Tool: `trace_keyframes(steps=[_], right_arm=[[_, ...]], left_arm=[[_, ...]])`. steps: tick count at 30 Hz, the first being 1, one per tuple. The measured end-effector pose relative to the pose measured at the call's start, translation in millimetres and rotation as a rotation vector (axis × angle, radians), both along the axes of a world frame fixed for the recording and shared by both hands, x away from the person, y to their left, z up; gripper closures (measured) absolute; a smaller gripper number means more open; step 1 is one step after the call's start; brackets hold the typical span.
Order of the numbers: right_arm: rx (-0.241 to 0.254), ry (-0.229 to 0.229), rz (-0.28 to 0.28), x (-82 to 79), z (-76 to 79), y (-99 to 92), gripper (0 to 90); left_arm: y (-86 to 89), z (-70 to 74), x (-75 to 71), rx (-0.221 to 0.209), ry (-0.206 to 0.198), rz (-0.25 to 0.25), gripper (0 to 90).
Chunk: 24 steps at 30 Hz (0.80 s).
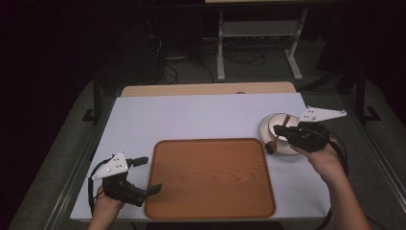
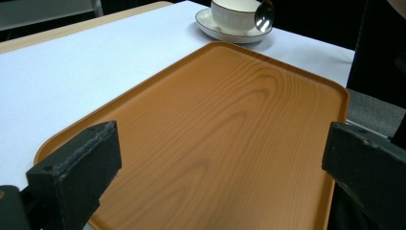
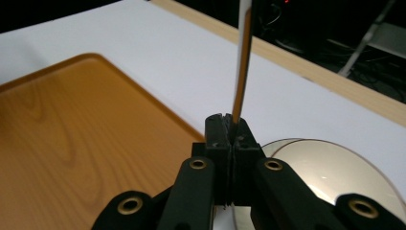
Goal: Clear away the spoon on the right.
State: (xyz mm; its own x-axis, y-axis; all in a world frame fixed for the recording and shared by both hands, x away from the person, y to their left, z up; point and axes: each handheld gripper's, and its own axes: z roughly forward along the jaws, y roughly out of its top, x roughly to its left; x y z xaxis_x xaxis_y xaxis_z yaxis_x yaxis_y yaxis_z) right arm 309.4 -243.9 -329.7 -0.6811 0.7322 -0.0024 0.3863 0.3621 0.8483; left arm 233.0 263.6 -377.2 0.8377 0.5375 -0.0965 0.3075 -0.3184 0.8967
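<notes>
From the high view, the right hand-held gripper [image 1: 282, 132] hangs over a white cup [image 1: 282, 128] on its saucer [image 1: 287, 149], at the right of the white tabletop [image 1: 191, 117], just beside the far right corner of the tray [image 1: 210, 178]. A spoon [image 1: 276, 139] is pinched in it: a thin handle slanting up over the cup, a dark rounded bowl hanging low by the saucer's near-left rim.

The right gripper view gives the grip itself: the two black jaws pressed together on the flat, shiny metal handle [image 3: 242, 67], which rises straight from between them. Beneath lies the saucer's pale, glossy disc [image 3: 335, 177], with the tray's rounded corner [image 3: 95, 60] to the left.

The left gripper view catches the cup's thin dark rim line [image 2: 237, 14] and the spoon's mirror-bright bowl [image 2: 264, 17] against the cup's side. Its own jaws stand spread wide, nothing between them, over the tray's orange-brown wood grain [image 2: 230, 129] and raised lip.

In the high view the left hand-held gripper [image 1: 146, 175] sits at the tray's near-left edge.
</notes>
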Motion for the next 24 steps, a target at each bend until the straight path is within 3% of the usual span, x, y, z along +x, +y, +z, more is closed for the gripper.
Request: trace_keyframes(steps=[15, 24], right_arm=[[-0.098, 0.09, 0.119, 1.8, -22.9, 31.3, 88.2], [-0.138, 0.128, 0.14, 4.0, -33.0, 40.6, 88.1]], left_arm=[[0.2, 0.1, 0.0, 0.001, 0.001, 0.0, 0.0], [-0.5, -0.2, 0.0, 0.002, 0.003, -0.001, 0.0]])
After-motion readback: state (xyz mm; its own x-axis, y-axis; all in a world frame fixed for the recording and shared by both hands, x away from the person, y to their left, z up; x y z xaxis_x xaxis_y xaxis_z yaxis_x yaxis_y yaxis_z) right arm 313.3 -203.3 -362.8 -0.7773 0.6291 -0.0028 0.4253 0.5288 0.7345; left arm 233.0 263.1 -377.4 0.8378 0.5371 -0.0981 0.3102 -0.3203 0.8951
